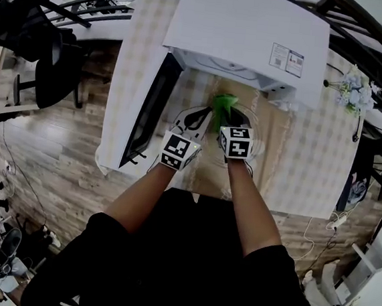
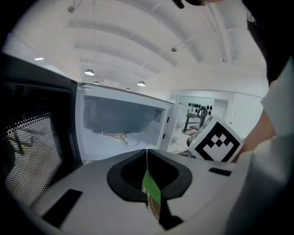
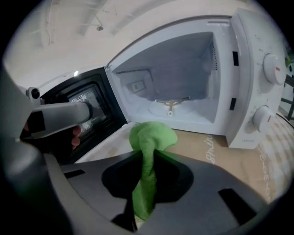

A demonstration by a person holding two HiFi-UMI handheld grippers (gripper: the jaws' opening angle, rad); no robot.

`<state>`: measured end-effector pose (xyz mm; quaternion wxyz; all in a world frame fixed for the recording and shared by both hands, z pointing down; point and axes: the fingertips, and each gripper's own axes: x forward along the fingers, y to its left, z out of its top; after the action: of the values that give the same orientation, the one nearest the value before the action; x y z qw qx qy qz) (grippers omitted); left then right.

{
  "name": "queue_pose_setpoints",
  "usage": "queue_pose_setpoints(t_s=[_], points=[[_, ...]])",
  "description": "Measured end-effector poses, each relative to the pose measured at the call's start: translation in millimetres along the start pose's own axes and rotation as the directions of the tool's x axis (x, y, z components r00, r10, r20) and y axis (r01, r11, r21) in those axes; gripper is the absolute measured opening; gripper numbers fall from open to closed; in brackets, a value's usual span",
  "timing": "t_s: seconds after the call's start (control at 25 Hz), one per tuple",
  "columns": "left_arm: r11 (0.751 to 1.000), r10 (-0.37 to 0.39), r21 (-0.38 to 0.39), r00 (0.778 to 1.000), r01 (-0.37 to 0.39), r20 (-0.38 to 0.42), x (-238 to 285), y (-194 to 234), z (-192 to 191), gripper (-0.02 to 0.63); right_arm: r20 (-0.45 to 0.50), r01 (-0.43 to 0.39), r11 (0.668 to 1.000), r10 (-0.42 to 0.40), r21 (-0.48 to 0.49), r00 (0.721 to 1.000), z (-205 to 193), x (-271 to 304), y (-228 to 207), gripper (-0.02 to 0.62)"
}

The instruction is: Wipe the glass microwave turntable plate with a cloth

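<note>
Right gripper [image 3: 145, 181] pinches the green cloth [image 3: 152, 137], left gripper [image 2: 148, 176] clamps the glass plate [image 1: 256, 146] by its rim — wiping seems under way; next, sweep the cloth across the glass

cloth [image 3: 152, 137]: green fabric, soft, fleecy, matt
plate [image 1: 255, 132]: clear glass, smooth, glossy
microwave [image 1: 250, 27]: white casing, smooth, slight sheen
door [image 2: 32, 156]: dark glossy pane over finely perforated metal mesh
left gripper [image 2: 148, 158]: grey plastic, smooth, matt
right gripper [image 3: 147, 160]: grey matt plastic, black inner recess
mat [image 3: 229, 147]: brown paper, matt
floor [image 1: 55, 163]: wood-grain planks, dull
</note>
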<state>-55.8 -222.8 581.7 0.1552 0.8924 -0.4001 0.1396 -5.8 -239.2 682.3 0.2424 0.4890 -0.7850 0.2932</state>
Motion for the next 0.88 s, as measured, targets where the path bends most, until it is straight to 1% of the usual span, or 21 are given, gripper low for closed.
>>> queue_pose_setpoints(t_s=[0.16,0.32,0.52,0.76,0.88], points=[[1.000,0.017,-0.004,1.000,-0.017,-0.008,0.8,4.5,-2.8,0.021,-0.065,-0.002,1.000,0.000,-0.021,0.998,-11.6,18.4,-5.5,0.064],[1.000,0.026,0.004,1.000,-0.025,-0.018,0.0,6.9,-4.0,0.021,-0.117,-0.009,0.998,0.001,-0.067,0.993,-17.0,23.9,-4.1,0.063],[1.000,0.023,0.006,0.999,-0.023,-0.023,0.3,4.6,-3.2,0.021,-0.117,0.009,0.996,-0.020,-0.089,0.993,-21.3,18.5,-11.5,0.063],[1.000,-0.004,0.021,1.000,0.004,-0.024,6.1,-8.1,-1.4,0.021,-0.115,0.054,0.997,-0.060,-0.061,0.992,-30.4,3.6,-33.6,0.063],[0.999,-0.021,0.027,0.999,0.022,-0.028,9.6,-16.5,-1.3,0.021,-0.112,0.086,0.996,-0.089,-0.030,0.990,-35.7,-6.6,-48.6,0.063]])
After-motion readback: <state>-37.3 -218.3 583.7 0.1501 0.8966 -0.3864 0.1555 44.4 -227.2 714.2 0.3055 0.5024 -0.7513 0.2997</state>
